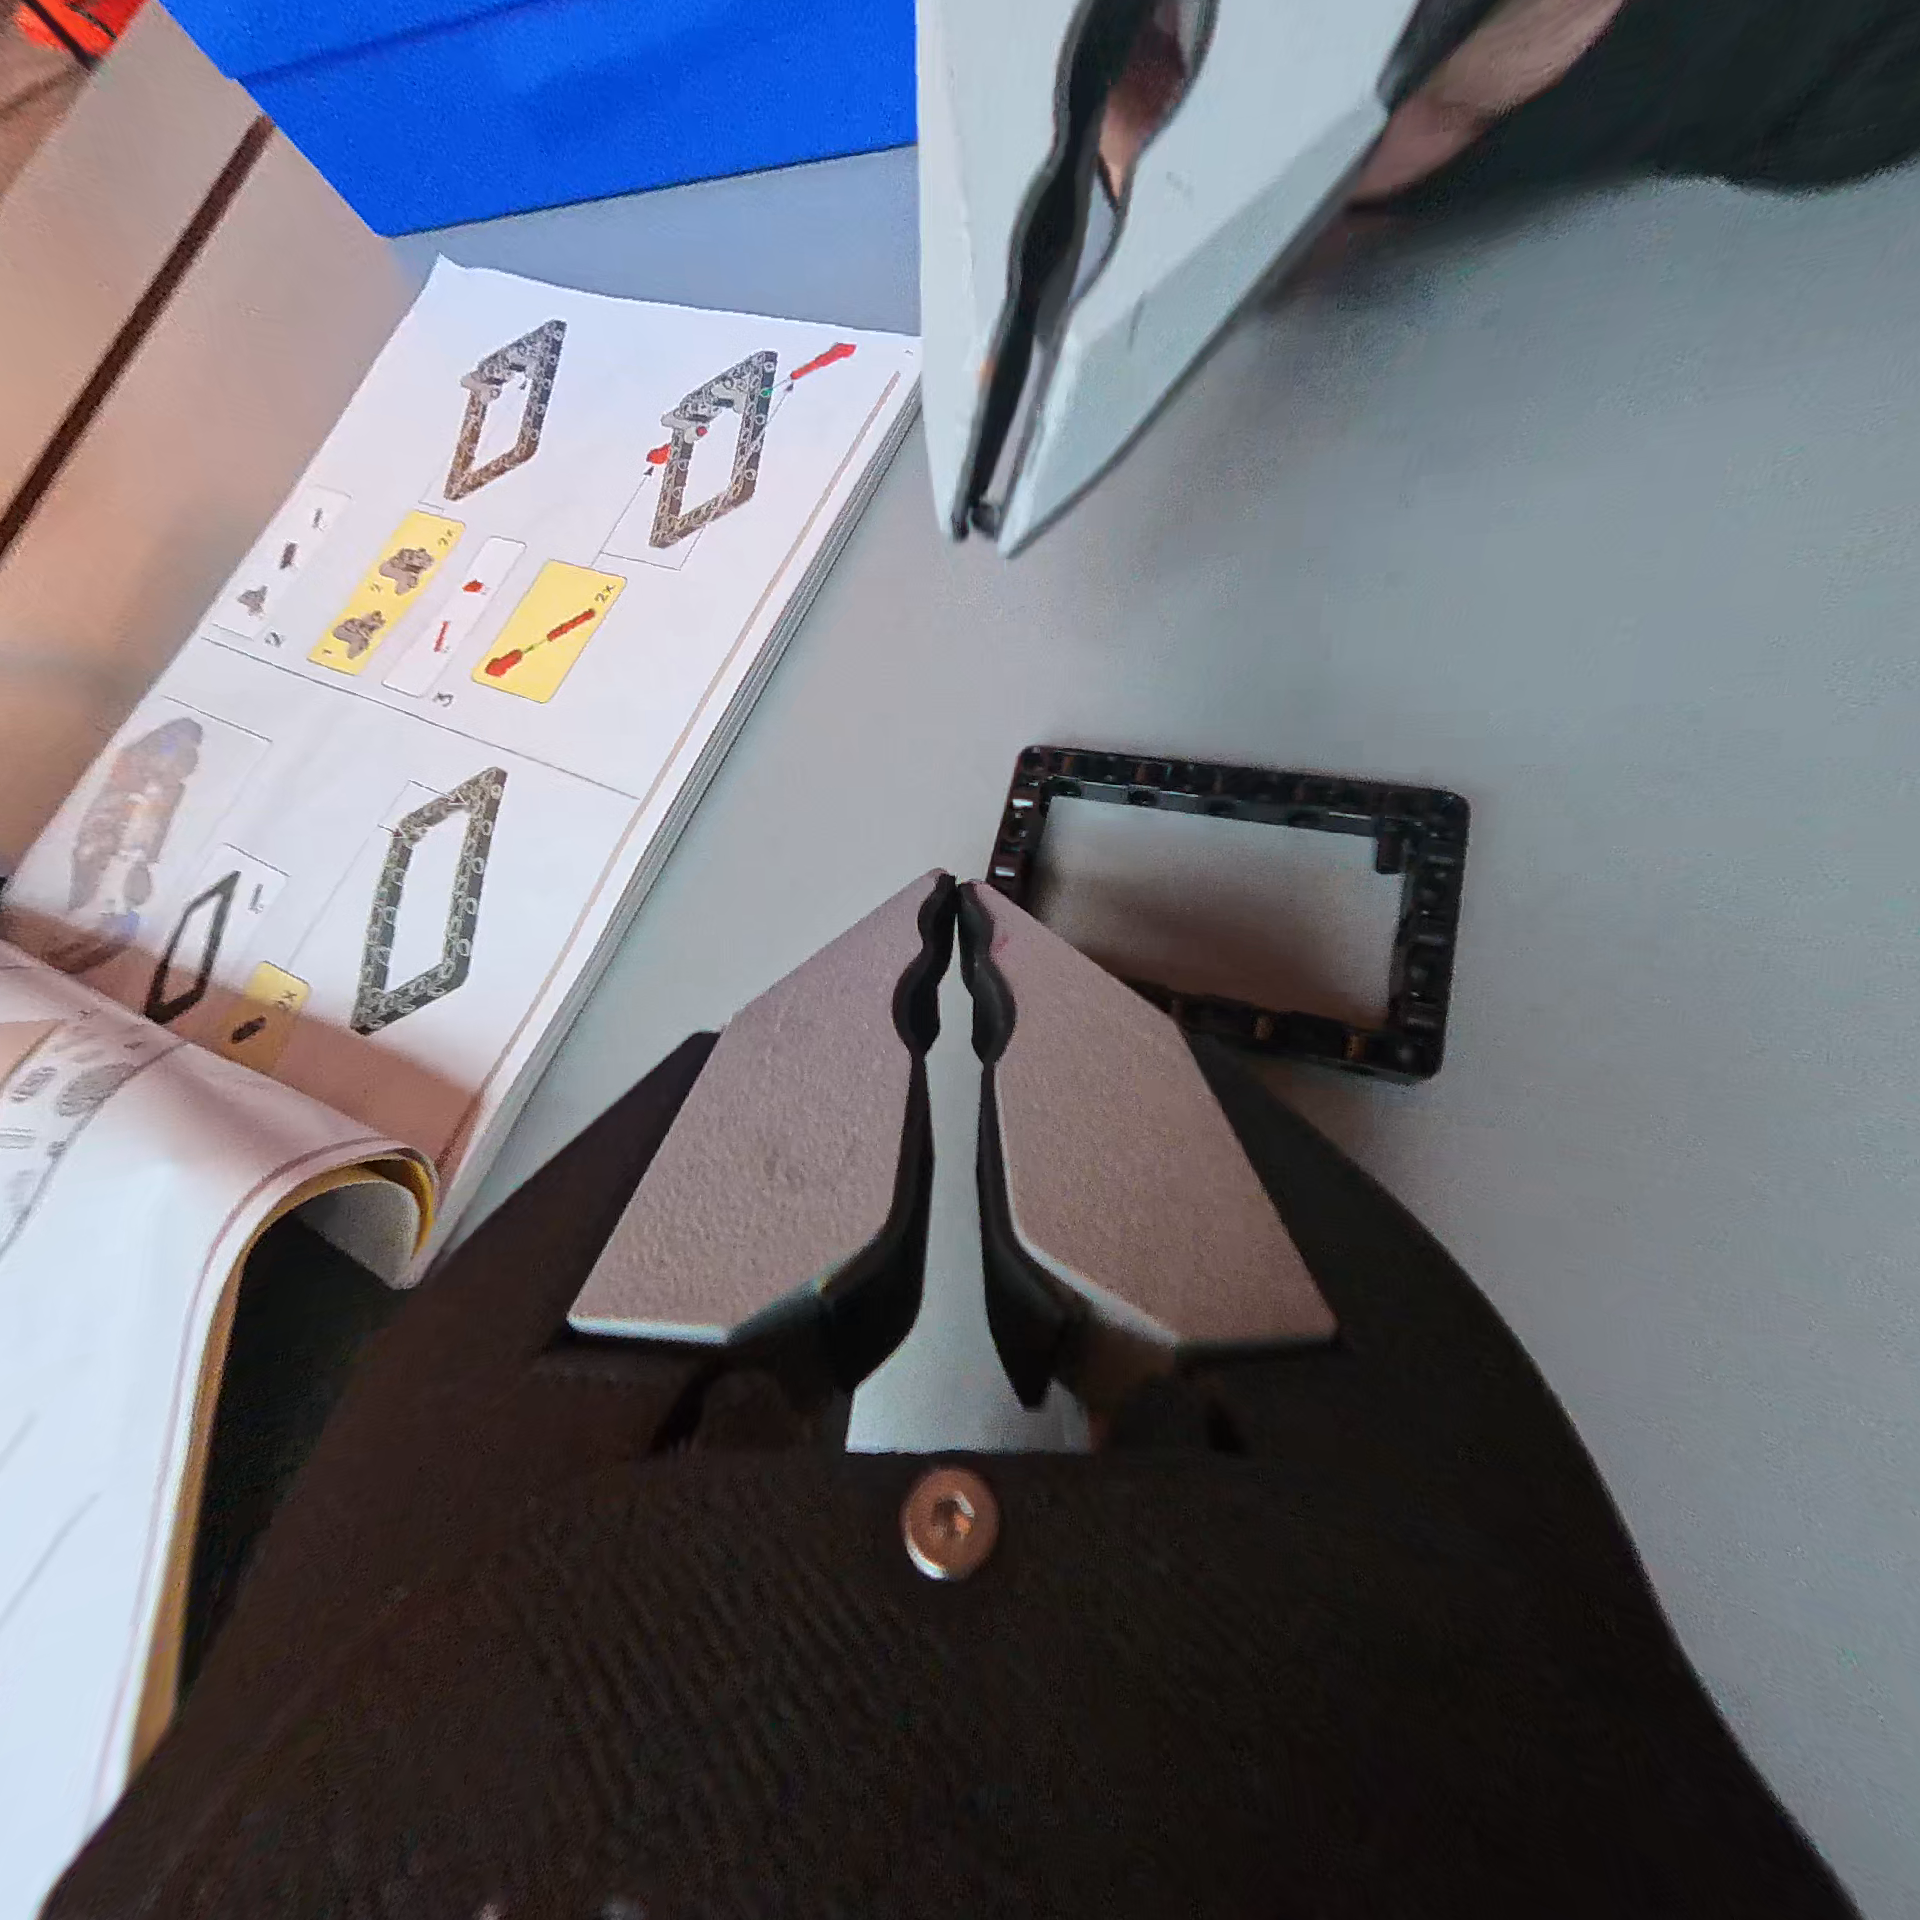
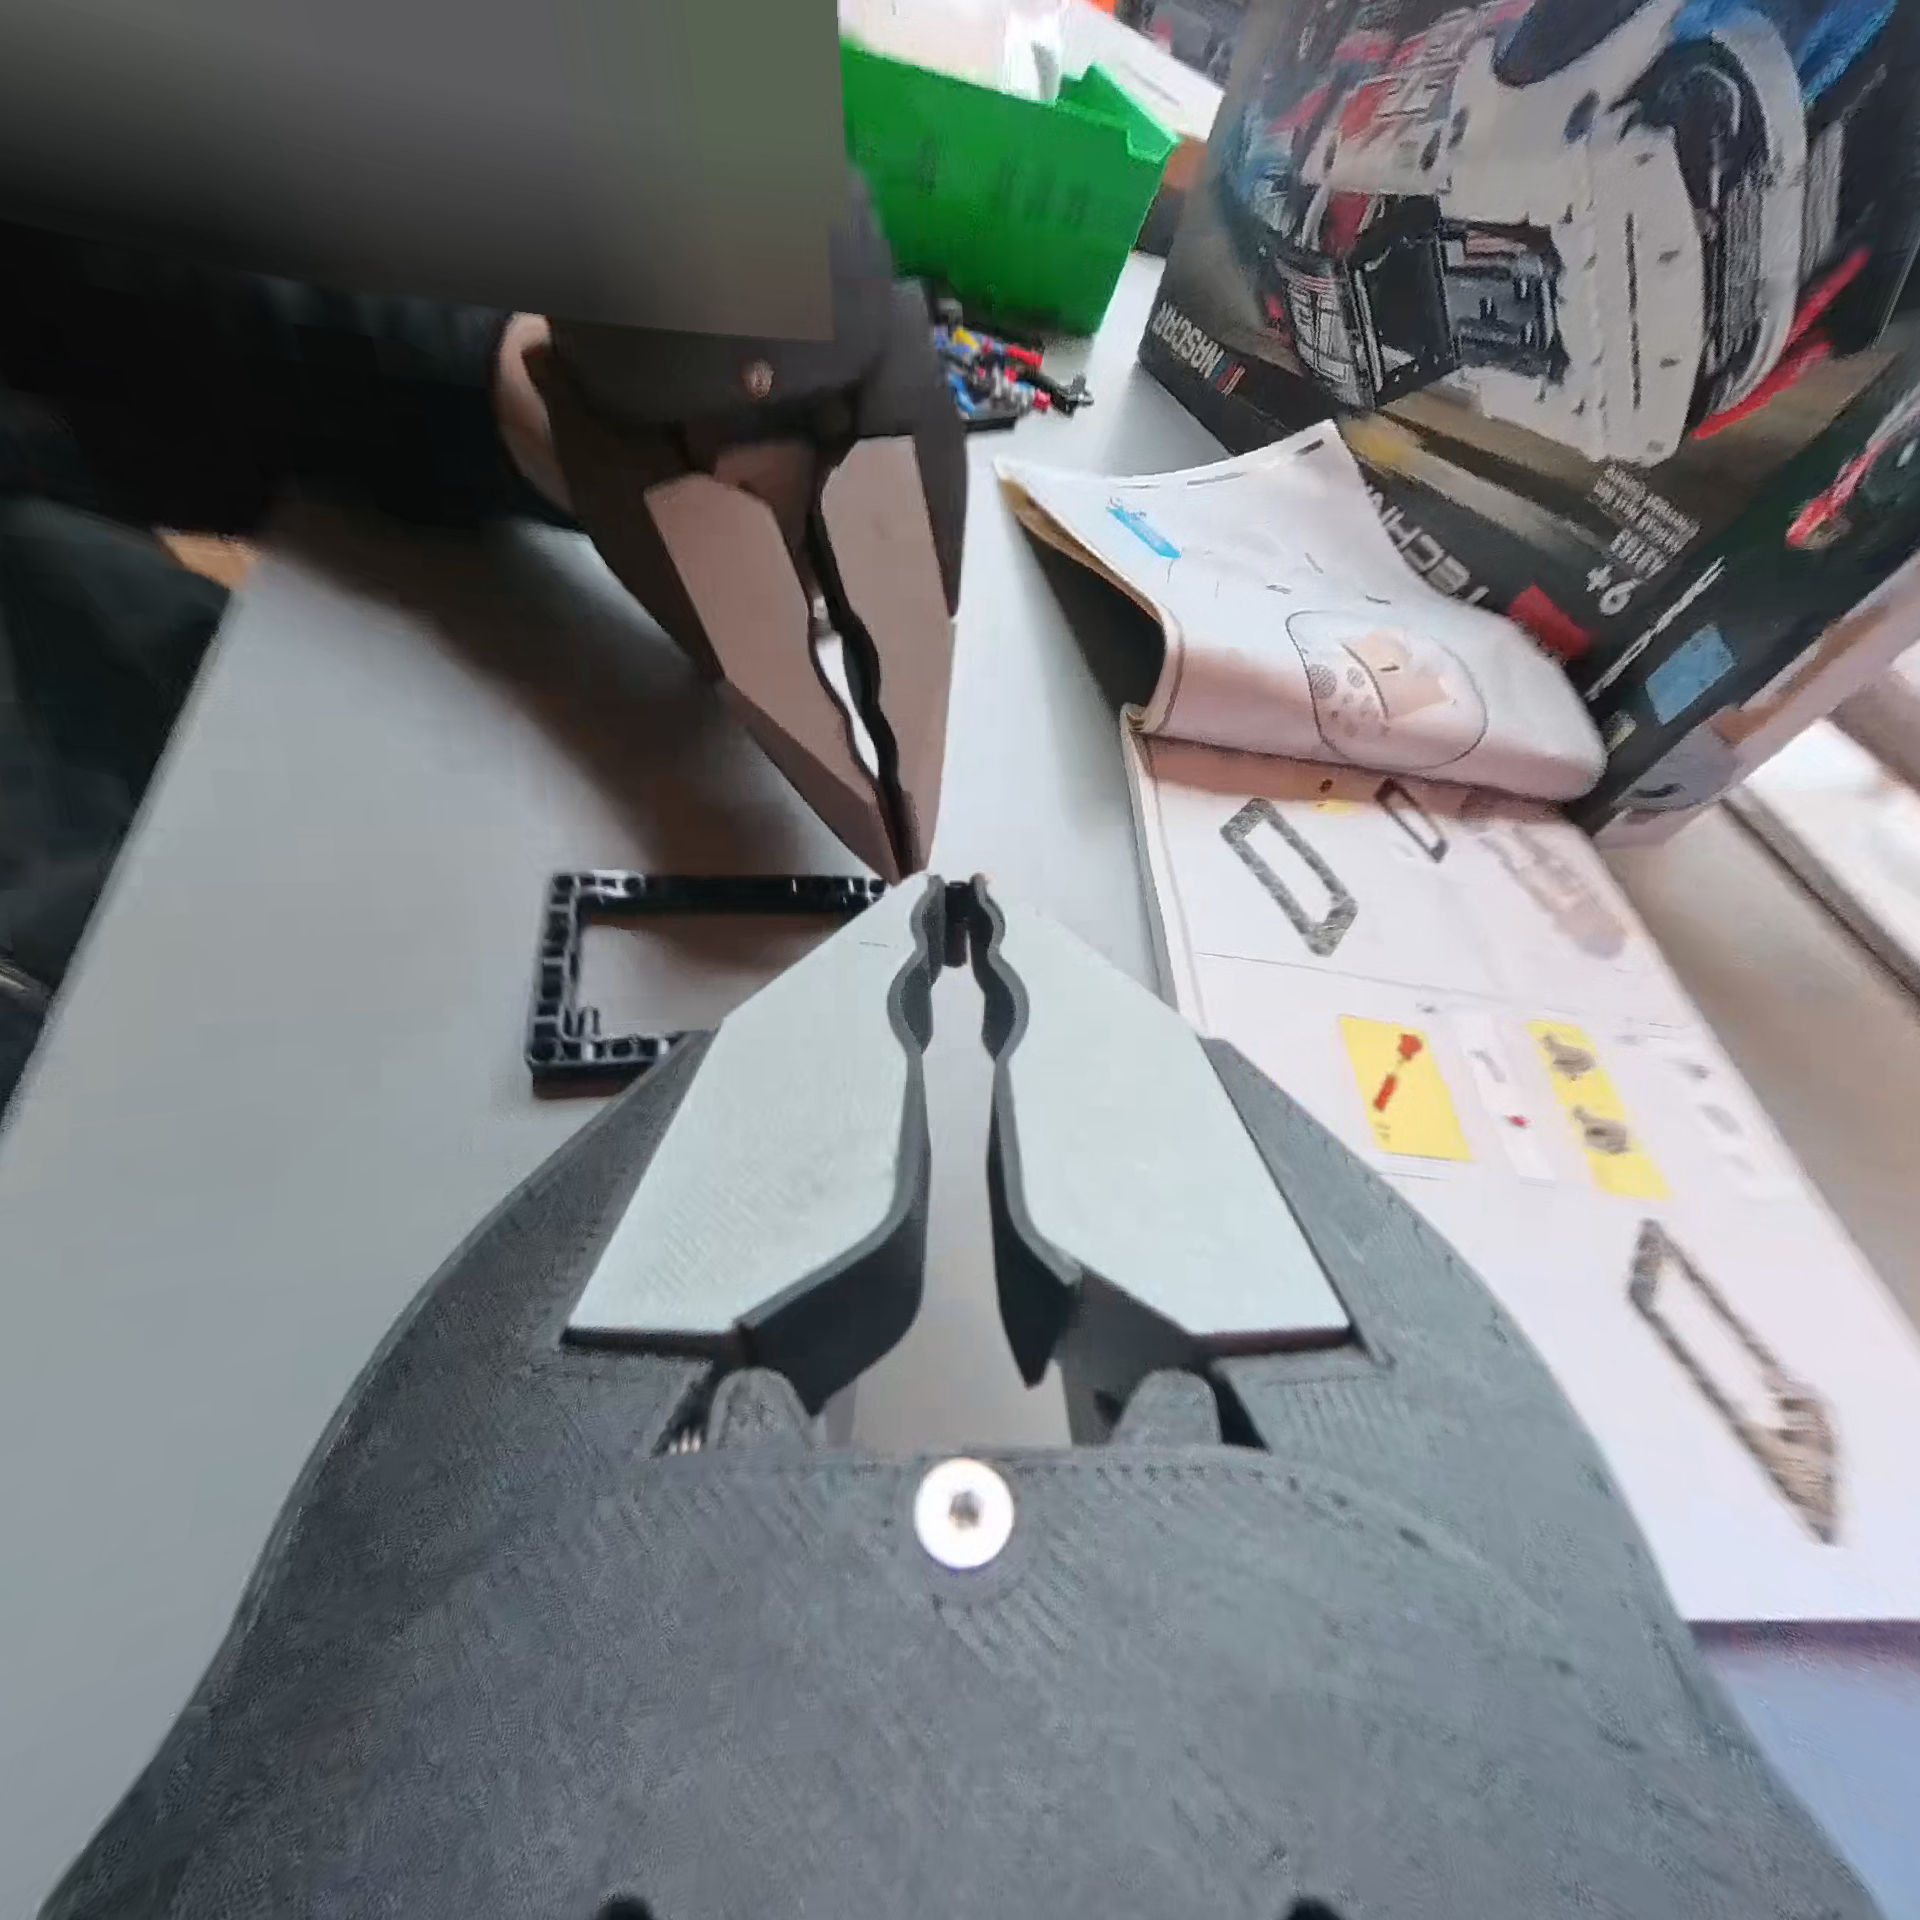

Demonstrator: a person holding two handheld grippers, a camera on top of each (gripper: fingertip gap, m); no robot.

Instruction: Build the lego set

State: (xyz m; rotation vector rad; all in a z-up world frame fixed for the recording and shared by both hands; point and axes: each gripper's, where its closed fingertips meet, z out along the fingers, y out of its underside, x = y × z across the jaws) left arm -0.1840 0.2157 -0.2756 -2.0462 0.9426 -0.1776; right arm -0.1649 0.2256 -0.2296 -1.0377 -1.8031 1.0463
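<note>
Frame [image 1: 1231, 914] black, flat on grey table [image 1: 1610, 520] | left gripper [image 1: 957, 902] jaws closed, empty, beside frame | right gripper [image 2: 954, 896] pinching small black piece [image 2: 954, 925] | instruction booklet [image 1: 499, 644] open nearby.

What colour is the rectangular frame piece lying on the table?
Black. The frame piece shows best in the left wrist view, lying flat beside the instruction booklet.

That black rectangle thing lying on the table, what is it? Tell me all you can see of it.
The black frame is an open rectangular lego piece, apparently hard glossy plastic, its four thin sides lined with small round holes and the middle empty. It lies flat on the grey table, just right of the open instruction booklet. A small dark bit seems to sit at one inner corner. The left gripper, shut, hovers by one corner; contact is unclear.
</note>
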